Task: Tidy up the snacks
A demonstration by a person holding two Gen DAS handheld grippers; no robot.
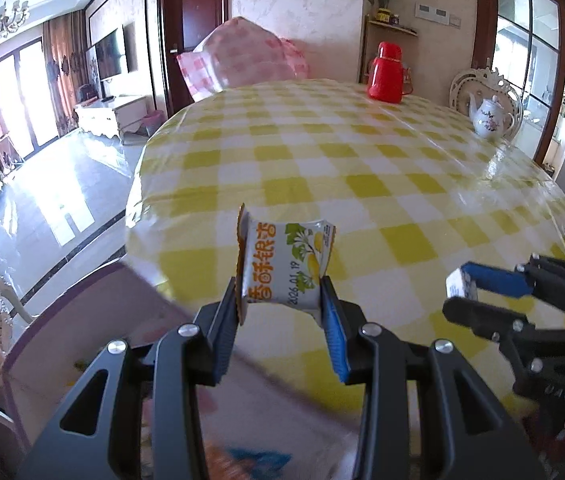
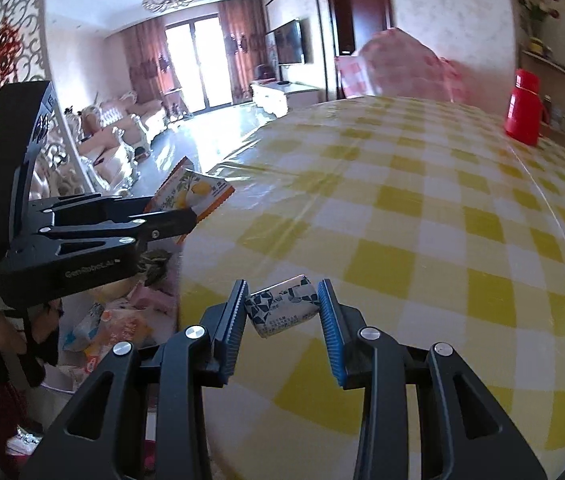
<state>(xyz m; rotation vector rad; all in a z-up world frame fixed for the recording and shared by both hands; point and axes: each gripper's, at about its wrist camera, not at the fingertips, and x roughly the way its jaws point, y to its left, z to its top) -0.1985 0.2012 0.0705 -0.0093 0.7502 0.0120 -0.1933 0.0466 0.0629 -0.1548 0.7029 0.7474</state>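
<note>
Two snack packets are in hand, one per gripper; the left gripper (image 1: 280, 296) pinches a white and orange ginkgo-print packet (image 1: 284, 266) across its short width, so the packet's long axis stands up out of the jaws toward the centre of the left wrist frame; the right gripper (image 2: 282, 312) pinches a smaller blue-patterned packet (image 2: 282, 310) by its two ends, long axis lying crosswise between the pads. Both sit over the near edge of the yellow-checked surface (image 1: 362, 152), which fills the middle and right of each frame and is bare near the grippers; only a red flask (image 1: 384, 74) and a white teapot (image 1: 488, 114) stand at its far upper right. In the right wrist view the left gripper shows at middle left, out past the surface's rim, above a blurred heap of wrappers (image 2: 110, 328) at lower left; the right gripper is further in over the cloth, so I judge it the nearer one for a set-down on the surface, though where the packets belong cannot be told.
</note>
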